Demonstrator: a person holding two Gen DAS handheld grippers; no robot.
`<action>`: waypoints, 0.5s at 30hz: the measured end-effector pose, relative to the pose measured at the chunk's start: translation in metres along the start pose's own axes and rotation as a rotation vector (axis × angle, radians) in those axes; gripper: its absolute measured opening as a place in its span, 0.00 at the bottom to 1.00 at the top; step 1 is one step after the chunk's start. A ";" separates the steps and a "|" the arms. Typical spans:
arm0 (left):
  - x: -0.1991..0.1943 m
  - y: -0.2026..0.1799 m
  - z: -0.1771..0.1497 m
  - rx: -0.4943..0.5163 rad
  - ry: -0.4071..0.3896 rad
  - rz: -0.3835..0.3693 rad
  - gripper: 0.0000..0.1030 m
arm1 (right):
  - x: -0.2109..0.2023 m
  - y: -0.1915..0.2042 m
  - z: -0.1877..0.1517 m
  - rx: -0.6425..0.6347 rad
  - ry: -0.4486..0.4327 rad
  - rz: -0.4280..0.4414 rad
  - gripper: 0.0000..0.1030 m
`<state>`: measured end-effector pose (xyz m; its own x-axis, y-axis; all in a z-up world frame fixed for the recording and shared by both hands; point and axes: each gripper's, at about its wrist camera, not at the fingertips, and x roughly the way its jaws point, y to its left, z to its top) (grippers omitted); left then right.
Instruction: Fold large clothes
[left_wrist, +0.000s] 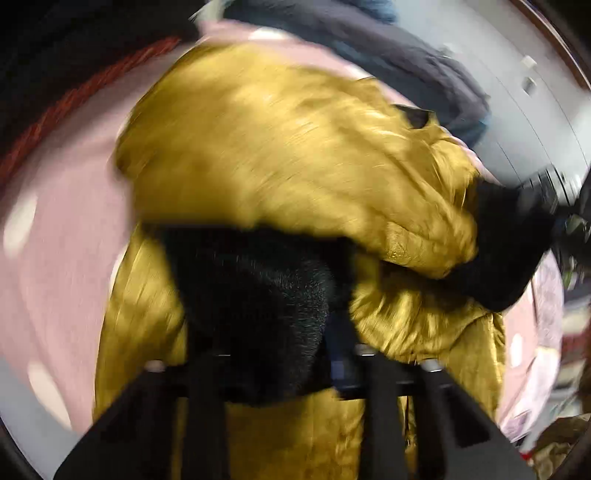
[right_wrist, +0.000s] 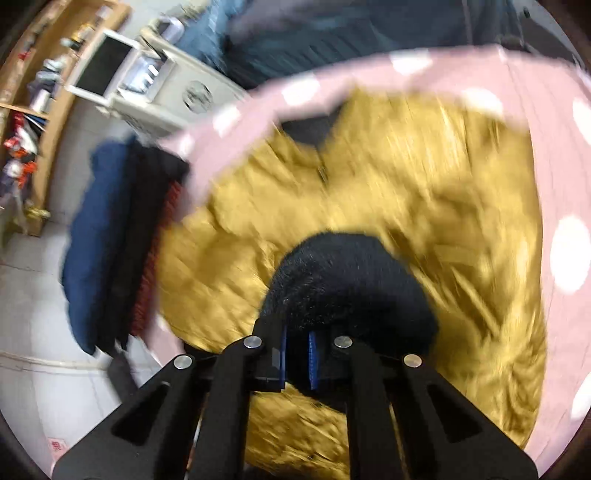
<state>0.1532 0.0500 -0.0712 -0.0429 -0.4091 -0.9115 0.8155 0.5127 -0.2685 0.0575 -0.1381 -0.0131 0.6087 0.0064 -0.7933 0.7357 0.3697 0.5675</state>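
A mustard-yellow padded jacket lies crumpled on a pink sheet with white dots. It has black fleece cuffs. In the left wrist view my left gripper is shut on one black fleece cuff, which fills the space between its fingers. In the right wrist view my right gripper has its blue pads close together, shut on the other black fleece cuff. That second cuff also shows at the right edge of the left wrist view, with yellow sleeve bunched beside it. Both views are blurred.
A stack of folded clothes, navy, black and red, lies at the sheet's left edge. Beyond it are a white cabinet and a wooden shelf with small items. A person in dark clothing stands at the far side.
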 end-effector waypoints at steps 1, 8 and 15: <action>-0.001 -0.007 0.011 0.036 -0.031 0.014 0.16 | -0.015 0.008 0.010 -0.016 -0.034 0.018 0.08; 0.003 -0.051 0.094 0.242 -0.150 0.056 0.14 | -0.116 0.071 0.059 -0.164 -0.279 0.096 0.08; 0.027 -0.042 0.096 0.193 -0.102 0.169 0.31 | -0.121 0.070 0.052 -0.134 -0.259 0.066 0.07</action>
<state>0.1728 -0.0546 -0.0544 0.1533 -0.4095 -0.8993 0.9015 0.4307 -0.0424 0.0506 -0.1614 0.1345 0.7222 -0.1965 -0.6632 0.6566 0.4963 0.5680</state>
